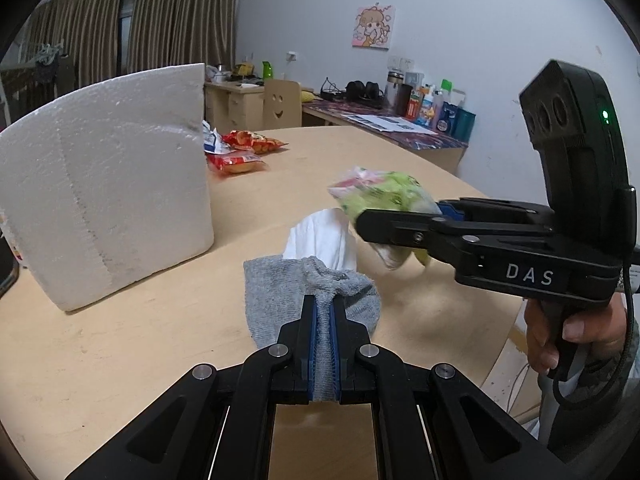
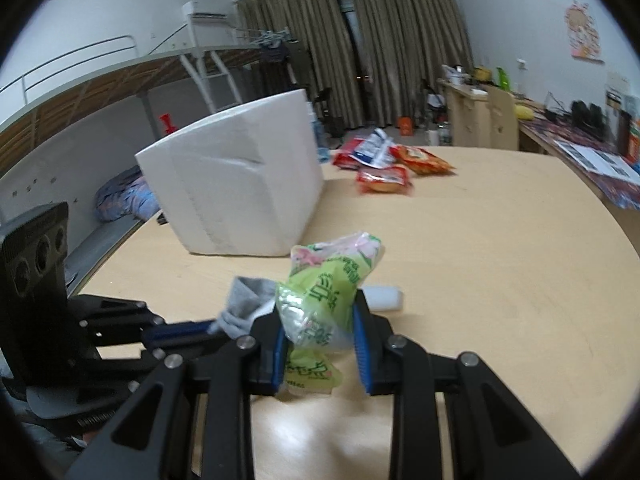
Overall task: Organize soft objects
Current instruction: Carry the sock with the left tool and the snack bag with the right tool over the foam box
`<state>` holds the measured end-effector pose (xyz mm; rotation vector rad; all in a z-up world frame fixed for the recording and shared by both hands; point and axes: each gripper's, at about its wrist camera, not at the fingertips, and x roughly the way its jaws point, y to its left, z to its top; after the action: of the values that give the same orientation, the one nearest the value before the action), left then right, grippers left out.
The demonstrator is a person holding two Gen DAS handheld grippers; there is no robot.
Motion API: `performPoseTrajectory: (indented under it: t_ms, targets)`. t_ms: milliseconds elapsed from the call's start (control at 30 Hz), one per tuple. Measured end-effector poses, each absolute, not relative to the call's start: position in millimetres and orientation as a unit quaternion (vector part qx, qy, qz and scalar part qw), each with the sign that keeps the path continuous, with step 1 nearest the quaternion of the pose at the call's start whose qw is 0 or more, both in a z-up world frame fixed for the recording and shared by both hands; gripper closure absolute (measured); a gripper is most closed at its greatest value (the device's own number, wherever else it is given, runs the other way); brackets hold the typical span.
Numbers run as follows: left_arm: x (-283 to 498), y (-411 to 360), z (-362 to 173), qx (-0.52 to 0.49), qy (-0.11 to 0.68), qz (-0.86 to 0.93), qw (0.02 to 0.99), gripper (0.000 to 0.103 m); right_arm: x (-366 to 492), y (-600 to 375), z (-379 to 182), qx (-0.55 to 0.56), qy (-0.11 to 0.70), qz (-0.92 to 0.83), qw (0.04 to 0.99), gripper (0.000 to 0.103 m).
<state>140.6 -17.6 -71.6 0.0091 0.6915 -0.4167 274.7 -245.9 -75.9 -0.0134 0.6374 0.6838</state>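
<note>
On the counter [image 1: 120, 360] at left we see a white foam box [image 1: 104, 184]; our left gripper [image 1: 324, 320] has its fingers clamped on a gray sock [image 1: 276, 292]. The right view alone shows the right gripper [image 2: 320, 344] pinching a green packet [image 2: 324, 284].
</note>
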Motion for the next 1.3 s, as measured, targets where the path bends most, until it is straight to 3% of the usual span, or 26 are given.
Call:
performPoseTrajectory:
  t_ms: [500,1300]
  targets:
    - [143.4,9.8,-75.7,-0.015,0.339,-0.208,0.918,0.097,306.6,-208.7,-121.4,-0.045,0.385,0.341,0.856,0.07]
    - [138.5,55.7,-10.6,-0.023,0.248,-0.137,0.959,0.097,303.6,-208.7,-119.5,-0.053,0.382,0.333,0.861,0.07]
